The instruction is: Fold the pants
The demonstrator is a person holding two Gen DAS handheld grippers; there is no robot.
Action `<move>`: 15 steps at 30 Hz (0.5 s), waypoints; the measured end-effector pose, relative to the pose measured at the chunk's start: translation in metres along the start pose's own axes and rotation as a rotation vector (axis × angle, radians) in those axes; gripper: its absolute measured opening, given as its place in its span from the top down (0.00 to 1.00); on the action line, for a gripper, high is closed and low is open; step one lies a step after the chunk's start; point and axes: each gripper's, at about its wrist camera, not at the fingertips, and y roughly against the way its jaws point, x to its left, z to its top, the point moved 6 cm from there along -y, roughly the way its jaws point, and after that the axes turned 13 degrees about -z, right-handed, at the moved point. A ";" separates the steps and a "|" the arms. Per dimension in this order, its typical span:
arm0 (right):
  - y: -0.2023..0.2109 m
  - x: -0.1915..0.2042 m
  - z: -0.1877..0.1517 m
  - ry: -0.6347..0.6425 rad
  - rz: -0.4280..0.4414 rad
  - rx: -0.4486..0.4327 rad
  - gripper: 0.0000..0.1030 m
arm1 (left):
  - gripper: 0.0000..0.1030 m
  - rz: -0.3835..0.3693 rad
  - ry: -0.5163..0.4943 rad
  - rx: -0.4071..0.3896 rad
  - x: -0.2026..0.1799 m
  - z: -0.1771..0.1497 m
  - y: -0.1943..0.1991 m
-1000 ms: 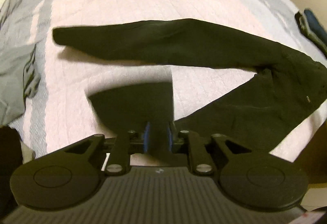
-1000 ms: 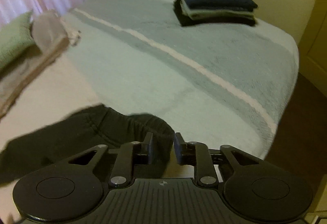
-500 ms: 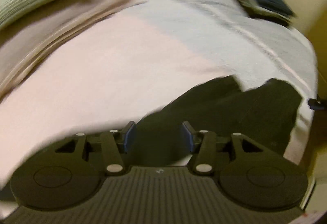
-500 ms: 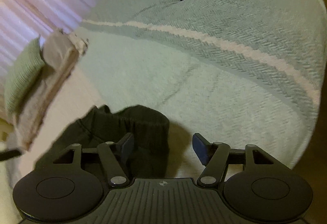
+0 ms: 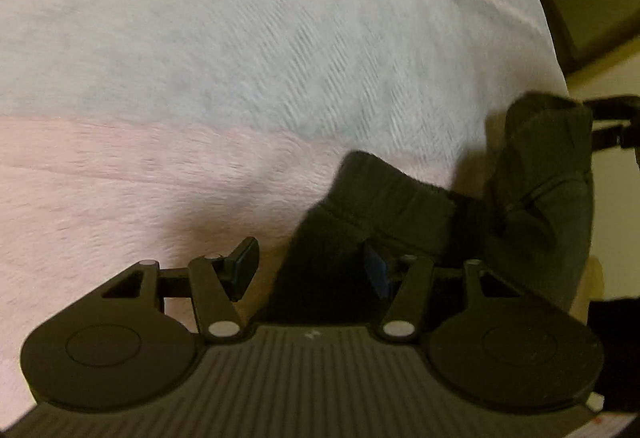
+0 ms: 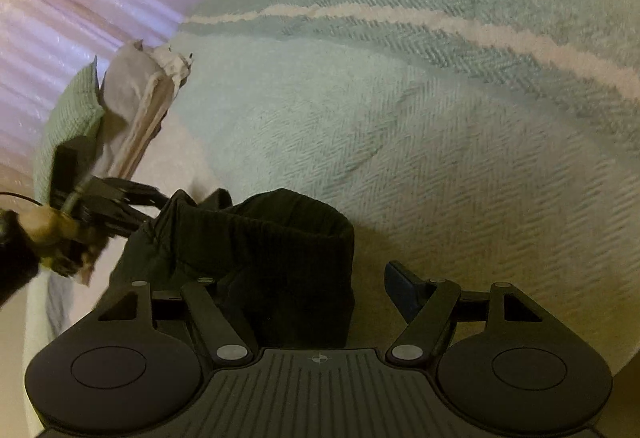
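Both grippers sit wide open at the pants' (image 6: 280, 238) waistband on the bed (image 6: 440, 138), left gripper (image 5: 310, 268) and right gripper (image 6: 300, 290) straddling cloth, gripping nothing, likely setting up corner pinches.

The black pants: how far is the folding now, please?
Done: little that shows; the black pants lie bunched at the waistband on the bed cover, with no neat fold visible. In hand: the left gripper and the right gripper both stand open around waistband fabric, not clamped. Left: gripping, folding and smoothing.
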 end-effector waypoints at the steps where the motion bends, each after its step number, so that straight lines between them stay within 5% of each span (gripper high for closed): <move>1: -0.002 -0.001 0.000 -0.015 0.015 0.003 0.46 | 0.52 -0.005 -0.008 0.011 0.000 0.000 -0.004; 2: -0.003 -0.001 0.000 -0.030 0.038 0.011 0.62 | 0.69 -0.021 -0.015 0.014 -0.002 0.002 -0.005; 5: -0.002 -0.001 0.002 -0.056 0.007 0.025 0.83 | 0.85 -0.045 -0.010 0.009 -0.012 -0.001 0.002; 9: 0.035 0.012 0.018 -0.051 0.024 -0.010 0.87 | 0.89 -0.027 0.011 -0.103 -0.029 0.002 0.052; 15: 0.115 0.017 0.085 -0.100 0.039 -0.205 0.88 | 0.90 0.086 0.042 -0.438 -0.029 0.066 0.198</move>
